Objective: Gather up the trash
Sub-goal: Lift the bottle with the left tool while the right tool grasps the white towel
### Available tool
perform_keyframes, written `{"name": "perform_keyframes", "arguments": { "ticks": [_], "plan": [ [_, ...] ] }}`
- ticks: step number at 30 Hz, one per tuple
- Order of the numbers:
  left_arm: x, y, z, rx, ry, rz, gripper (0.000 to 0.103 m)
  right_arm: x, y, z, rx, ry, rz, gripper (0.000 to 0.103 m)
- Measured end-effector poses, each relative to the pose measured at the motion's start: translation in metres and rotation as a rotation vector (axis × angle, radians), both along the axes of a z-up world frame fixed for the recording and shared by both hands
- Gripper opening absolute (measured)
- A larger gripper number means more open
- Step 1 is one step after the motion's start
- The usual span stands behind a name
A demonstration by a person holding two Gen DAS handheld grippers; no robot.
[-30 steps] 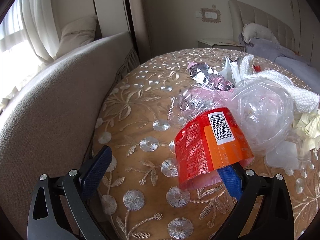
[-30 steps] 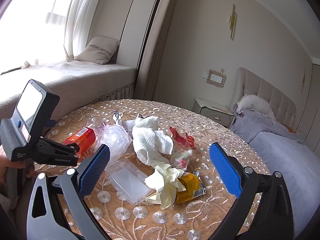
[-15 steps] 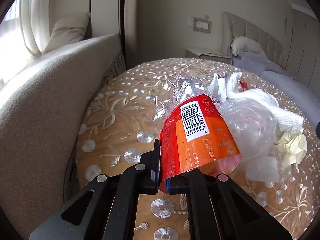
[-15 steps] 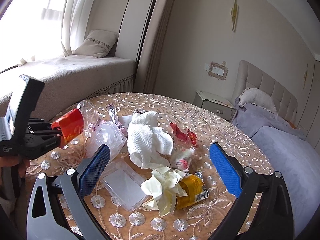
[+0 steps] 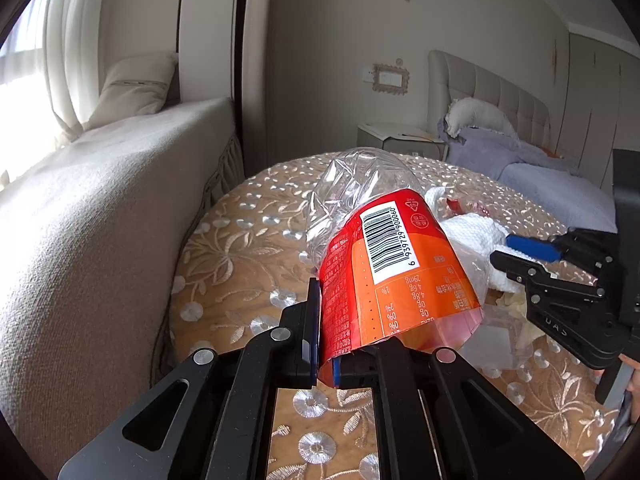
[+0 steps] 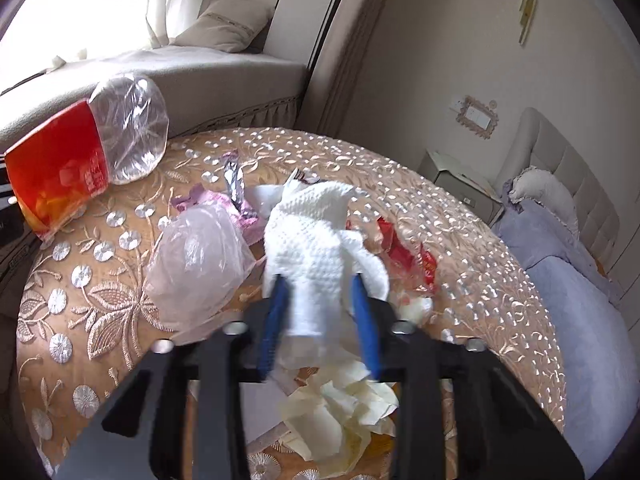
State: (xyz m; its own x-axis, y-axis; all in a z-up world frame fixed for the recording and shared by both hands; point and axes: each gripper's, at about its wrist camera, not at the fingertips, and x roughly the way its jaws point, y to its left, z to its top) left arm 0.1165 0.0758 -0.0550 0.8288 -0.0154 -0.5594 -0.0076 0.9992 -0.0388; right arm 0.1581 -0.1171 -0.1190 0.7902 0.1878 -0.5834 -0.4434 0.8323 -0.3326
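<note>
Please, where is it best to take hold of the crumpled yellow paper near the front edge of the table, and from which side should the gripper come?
Probably grip the raised crumpled folds at the top of the yellow paper, coming from above. It lies low on the table with the white towel close behind it, so a side approach would likely catch the neighbours.

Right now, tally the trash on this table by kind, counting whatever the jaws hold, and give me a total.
Plastic bottle: 1
Paper wads: 2 (white paper towel, cream paper)
Wrappers: 3 (silver foil, pink wrapper, red wrapper)
Clear bag: 1
Clear tray: 1
Total: 8
</note>
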Motion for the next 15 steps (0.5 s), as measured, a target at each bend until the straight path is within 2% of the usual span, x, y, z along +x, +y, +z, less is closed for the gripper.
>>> {"name": "perform_keyframes", "arguments": {
  "ticks": [3, 7, 15],
  "plan": [
    [-0.006, -0.002, 0.003, -0.005, -0.012, -0.002, 0.004, 0.000, -0.005, 0.002, 0.042, 0.019, 0.005, 0.003],
    [-0.014, -0.005, 0.009, -0.004, -0.031, -0.009, 0.004, -0.023, -0.019, 0.032, 0.112, -0.089, 0.007, 0.003],
    [-0.034, -0.037, 0.028, -0.006, -0.077, -0.078, 0.004, -0.085, -0.060, 0.094, 0.164, -0.291, -0.026, 0.003]
  ]
}}
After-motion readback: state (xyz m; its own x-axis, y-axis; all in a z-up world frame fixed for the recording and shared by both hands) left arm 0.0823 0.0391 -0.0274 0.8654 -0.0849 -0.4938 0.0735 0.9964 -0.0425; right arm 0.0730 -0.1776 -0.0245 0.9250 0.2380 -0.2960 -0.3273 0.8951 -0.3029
